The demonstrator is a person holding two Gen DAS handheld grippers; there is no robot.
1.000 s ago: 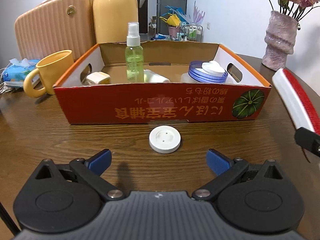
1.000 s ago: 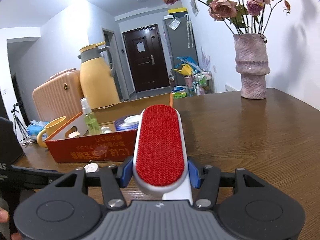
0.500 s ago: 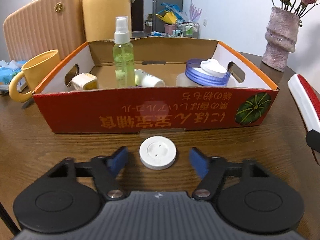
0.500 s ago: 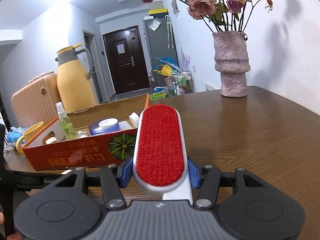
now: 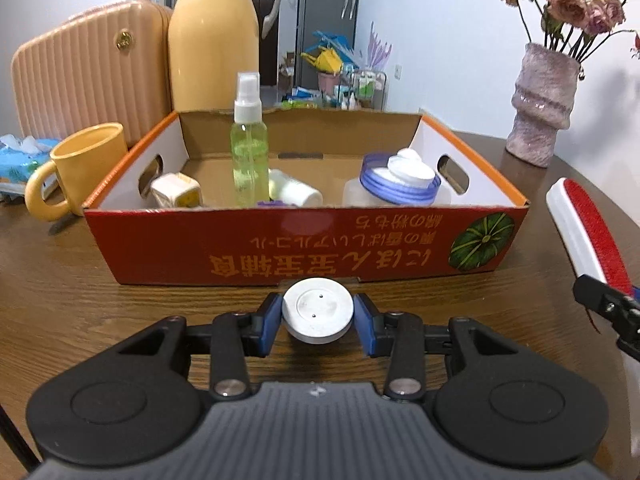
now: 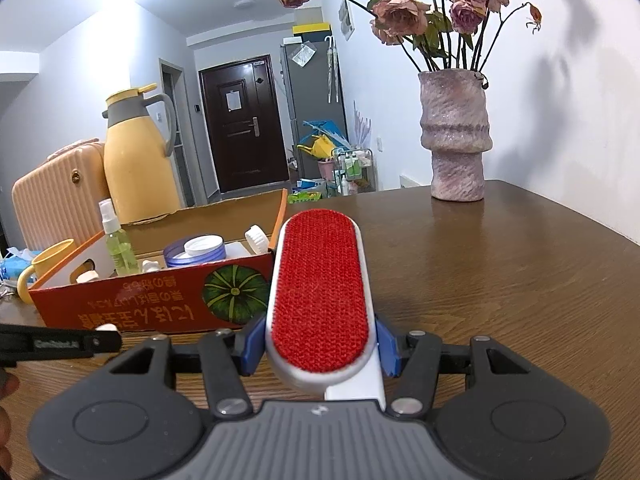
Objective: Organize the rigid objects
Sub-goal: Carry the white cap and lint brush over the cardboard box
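My left gripper is shut on a round white lid with two small holes, held just in front of the red cardboard box. The box holds a green spray bottle, a blue-lidded jar, a small white bottle and a white and yellow item. My right gripper is shut on a red lint brush with a white body, to the right of the box. The brush also shows in the left wrist view.
A yellow mug stands left of the box. A yellow thermos and a peach suitcase stand behind it. A pink vase of dried roses is at the back right on the wooden table.
My left gripper moved forward around the white lid, closed on it and raised it off the table. My right gripper kept hold of the lint brush and shifted right relative to the box.
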